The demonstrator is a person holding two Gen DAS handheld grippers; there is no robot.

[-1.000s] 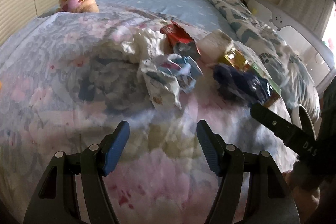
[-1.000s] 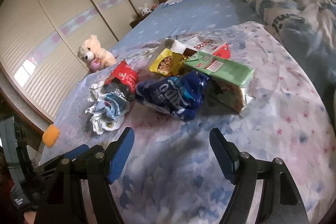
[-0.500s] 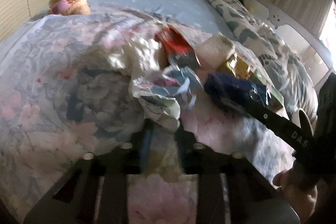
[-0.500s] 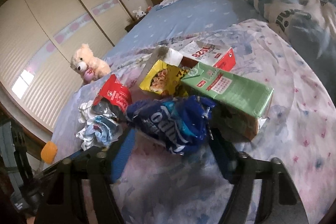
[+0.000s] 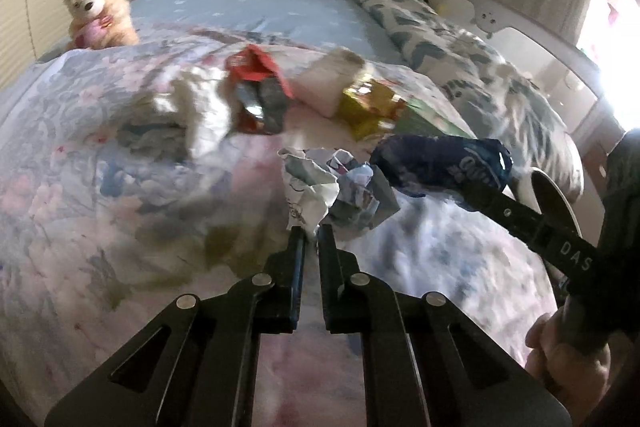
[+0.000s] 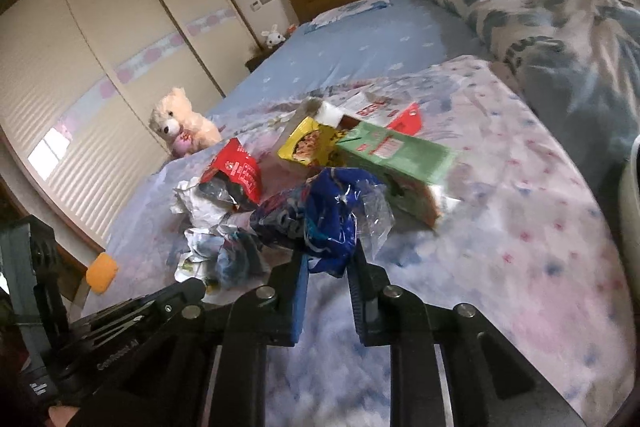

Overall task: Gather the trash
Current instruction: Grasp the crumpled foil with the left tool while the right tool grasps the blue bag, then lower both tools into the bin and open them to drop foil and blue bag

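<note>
My left gripper (image 5: 311, 233) is shut on a crumpled white and blue wrapper (image 5: 328, 183) and holds it above the floral bedspread (image 5: 100, 211). My right gripper (image 6: 326, 259) is shut on a dark blue snack bag (image 6: 316, 215), also lifted; the bag shows in the left wrist view (image 5: 440, 167). Left on the bed are a red wrapper (image 6: 236, 171), white crumpled paper (image 5: 196, 103), a yellow packet (image 6: 308, 143), a green carton (image 6: 400, 159) and a white and red box (image 6: 372, 111).
A teddy bear (image 5: 100, 13) sits at the bed's left edge. A folded patterned quilt (image 5: 452, 43) lies along the right side. A white round rim (image 6: 630, 211) shows at the far right. A wardrobe (image 6: 100, 67) stands left of the bed.
Both grippers went from open to shut. The left closed on the crumpled wrapper and lifted it; the right closed on the blue bag and lifted it toward the camera.
</note>
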